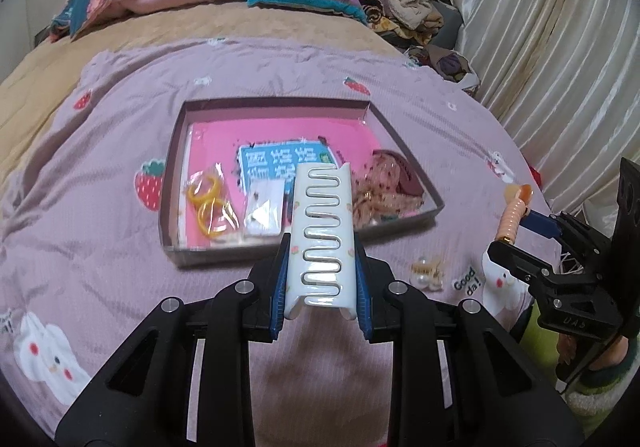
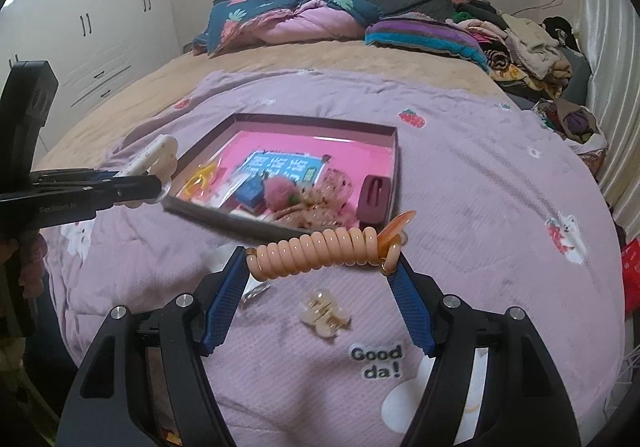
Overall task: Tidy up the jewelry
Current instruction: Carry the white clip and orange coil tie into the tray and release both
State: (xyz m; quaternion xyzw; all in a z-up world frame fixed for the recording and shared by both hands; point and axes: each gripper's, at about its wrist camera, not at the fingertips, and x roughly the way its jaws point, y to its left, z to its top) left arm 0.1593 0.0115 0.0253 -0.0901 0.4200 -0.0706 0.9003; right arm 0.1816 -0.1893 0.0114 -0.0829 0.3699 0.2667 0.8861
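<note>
My left gripper (image 1: 322,275) is shut on a white hair claw clip (image 1: 322,235) and holds it just in front of the near edge of the shallow box (image 1: 400,139); it also shows in the right wrist view (image 2: 154,183), clip (image 2: 158,155) in it. My right gripper (image 2: 320,259) is shut on a peach spiral hair tie (image 2: 316,253) held end to end above the bedspread, near the box's front wall (image 2: 240,225). It shows in the left wrist view too (image 1: 510,235). The box holds yellow rings (image 1: 208,203), a blue card (image 1: 276,163) and a dotted scrunchie (image 1: 380,187).
A small cream claw clip (image 2: 324,313) lies on the purple bedspread (image 2: 480,207) between my right fingers, also in the left wrist view (image 1: 430,271). A dark red clip (image 2: 374,197) sits in the box's right corner. Pillows and clothes pile at the bed's head; curtain at right.
</note>
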